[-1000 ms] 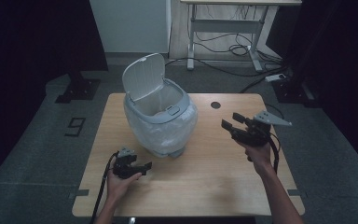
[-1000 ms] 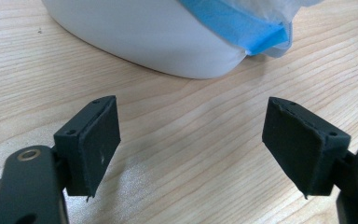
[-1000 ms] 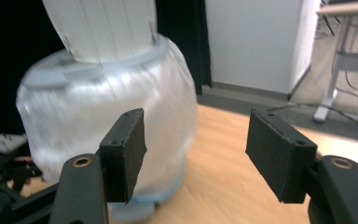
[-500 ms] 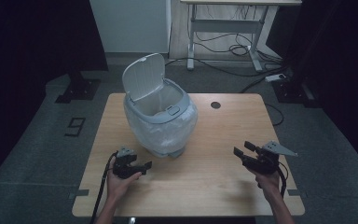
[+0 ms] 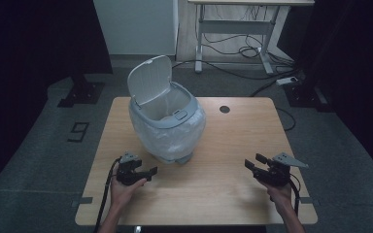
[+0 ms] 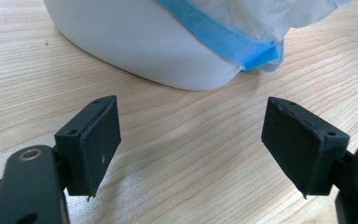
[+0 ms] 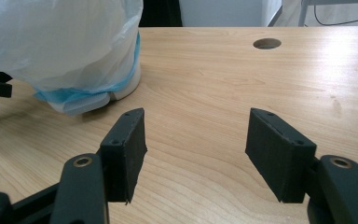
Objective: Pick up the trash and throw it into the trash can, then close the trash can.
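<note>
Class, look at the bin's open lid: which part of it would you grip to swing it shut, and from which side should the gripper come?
Grip the lid at its free top edge, coming from above and the near side. It stands raised behind the bin, hinged at the rear rim, so that thin edge is probably the easiest part for open jaws to straddle.

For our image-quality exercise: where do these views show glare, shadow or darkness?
High view: dark surroundings, lit wooden table. Right gripper view: glare on the tabletop near the round cable hole. Left gripper view: soft shadow under the white bin, sharp wood grain.
</note>
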`<state>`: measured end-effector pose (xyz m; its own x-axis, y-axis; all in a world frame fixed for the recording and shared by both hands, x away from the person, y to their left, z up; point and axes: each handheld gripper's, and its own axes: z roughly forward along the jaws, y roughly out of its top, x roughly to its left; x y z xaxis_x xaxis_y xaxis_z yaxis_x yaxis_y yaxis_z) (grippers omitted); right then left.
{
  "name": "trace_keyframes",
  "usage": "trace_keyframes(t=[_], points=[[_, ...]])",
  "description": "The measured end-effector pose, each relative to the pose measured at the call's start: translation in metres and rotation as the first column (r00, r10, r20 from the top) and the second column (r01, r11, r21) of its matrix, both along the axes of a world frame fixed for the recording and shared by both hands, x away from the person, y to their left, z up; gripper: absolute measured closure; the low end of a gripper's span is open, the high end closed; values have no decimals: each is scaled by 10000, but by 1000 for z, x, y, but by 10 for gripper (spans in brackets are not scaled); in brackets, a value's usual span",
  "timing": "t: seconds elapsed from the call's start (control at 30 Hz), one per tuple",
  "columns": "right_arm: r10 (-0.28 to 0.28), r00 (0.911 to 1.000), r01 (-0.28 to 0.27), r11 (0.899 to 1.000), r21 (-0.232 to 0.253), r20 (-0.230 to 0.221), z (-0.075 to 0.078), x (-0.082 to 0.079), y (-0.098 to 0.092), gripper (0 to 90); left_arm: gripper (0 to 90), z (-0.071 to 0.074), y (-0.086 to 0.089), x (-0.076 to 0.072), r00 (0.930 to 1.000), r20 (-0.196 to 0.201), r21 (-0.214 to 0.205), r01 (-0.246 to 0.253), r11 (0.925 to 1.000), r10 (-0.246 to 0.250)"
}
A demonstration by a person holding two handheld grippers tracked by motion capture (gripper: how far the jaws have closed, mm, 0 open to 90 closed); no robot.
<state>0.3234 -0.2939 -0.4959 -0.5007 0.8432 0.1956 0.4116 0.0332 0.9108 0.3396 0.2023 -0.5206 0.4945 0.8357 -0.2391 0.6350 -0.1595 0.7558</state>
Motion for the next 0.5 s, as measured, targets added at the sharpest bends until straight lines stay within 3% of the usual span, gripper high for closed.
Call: trace_keyframes(t=[0.27,0.5], points=[[-70,10000,70,10000,-10,-63,-3,0,-4,370,195,10,-1,-4,9995,290,-118,87,9999,-84],[-82,9998,81,10000,-57,-177,-6,0,-4,371,201,32,-1,-11,9953,955,-265,197,9995,-171]])
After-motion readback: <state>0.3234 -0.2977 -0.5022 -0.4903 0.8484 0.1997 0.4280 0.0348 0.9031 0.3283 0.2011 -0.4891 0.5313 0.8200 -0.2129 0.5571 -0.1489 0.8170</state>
